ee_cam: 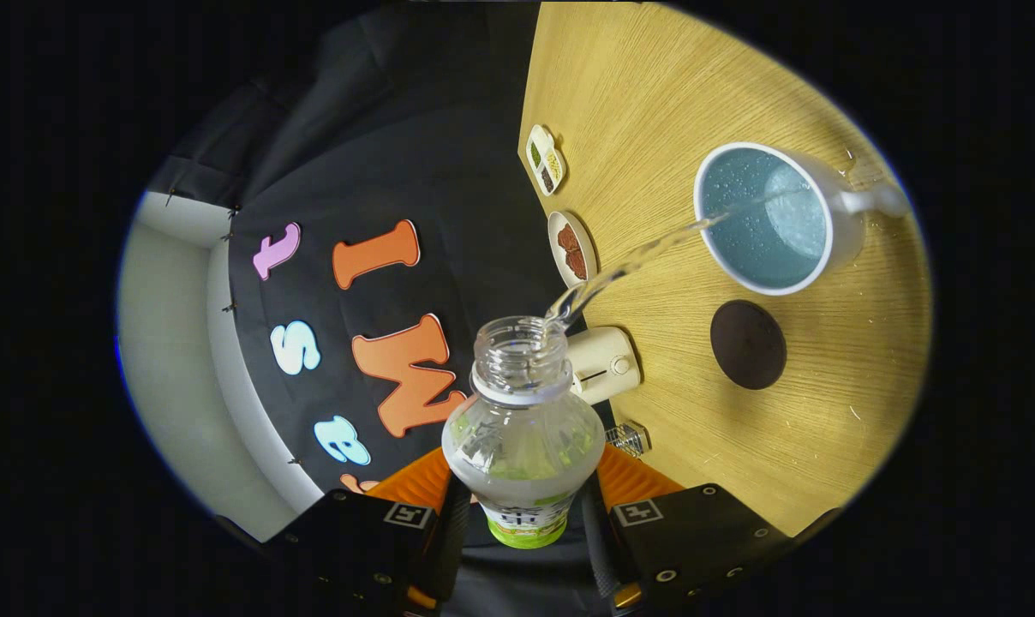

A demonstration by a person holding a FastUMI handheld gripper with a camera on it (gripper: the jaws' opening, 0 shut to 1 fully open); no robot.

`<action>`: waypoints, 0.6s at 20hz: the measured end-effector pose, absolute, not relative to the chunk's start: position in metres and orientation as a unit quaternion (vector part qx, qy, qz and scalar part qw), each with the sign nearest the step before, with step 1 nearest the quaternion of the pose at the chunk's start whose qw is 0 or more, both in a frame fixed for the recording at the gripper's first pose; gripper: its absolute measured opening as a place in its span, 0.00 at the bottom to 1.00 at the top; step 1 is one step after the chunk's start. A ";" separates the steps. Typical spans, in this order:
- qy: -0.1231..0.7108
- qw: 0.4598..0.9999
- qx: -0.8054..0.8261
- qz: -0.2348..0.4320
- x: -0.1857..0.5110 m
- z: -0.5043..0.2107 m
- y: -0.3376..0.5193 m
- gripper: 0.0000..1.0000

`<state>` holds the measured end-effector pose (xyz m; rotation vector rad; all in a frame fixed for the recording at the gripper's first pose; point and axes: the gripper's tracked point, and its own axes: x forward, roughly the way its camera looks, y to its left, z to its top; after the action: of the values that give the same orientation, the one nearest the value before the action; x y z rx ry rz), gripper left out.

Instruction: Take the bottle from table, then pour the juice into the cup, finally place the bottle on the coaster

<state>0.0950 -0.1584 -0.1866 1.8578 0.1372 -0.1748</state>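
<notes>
Two of three steps underway: gripper (524,523) fingers pinch the clear bottle (523,428) at lower centre, tilted, stream arcing into the white cup (845,233) upper right. Next, likely: level bottle, set on dark coaster (747,344) just below cup. Bottle label text too blurred to read.
</notes>
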 end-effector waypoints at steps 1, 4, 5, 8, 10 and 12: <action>0.059 0.592 0.800 -0.075 0.094 -0.186 -0.159 0.62; 0.062 0.581 0.808 -0.075 0.094 -0.184 -0.157 0.62; 0.062 0.579 0.810 -0.076 0.095 -0.184 -0.158 0.62; 0.064 0.577 0.811 -0.077 0.096 -0.183 -0.155 0.62; 0.063 0.572 0.815 -0.074 0.096 -0.180 -0.155 0.62; 0.060 0.558 0.824 -0.075 0.096 -0.179 -0.157 0.62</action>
<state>0.0958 -0.1574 -0.1785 1.9441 0.1409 -0.1778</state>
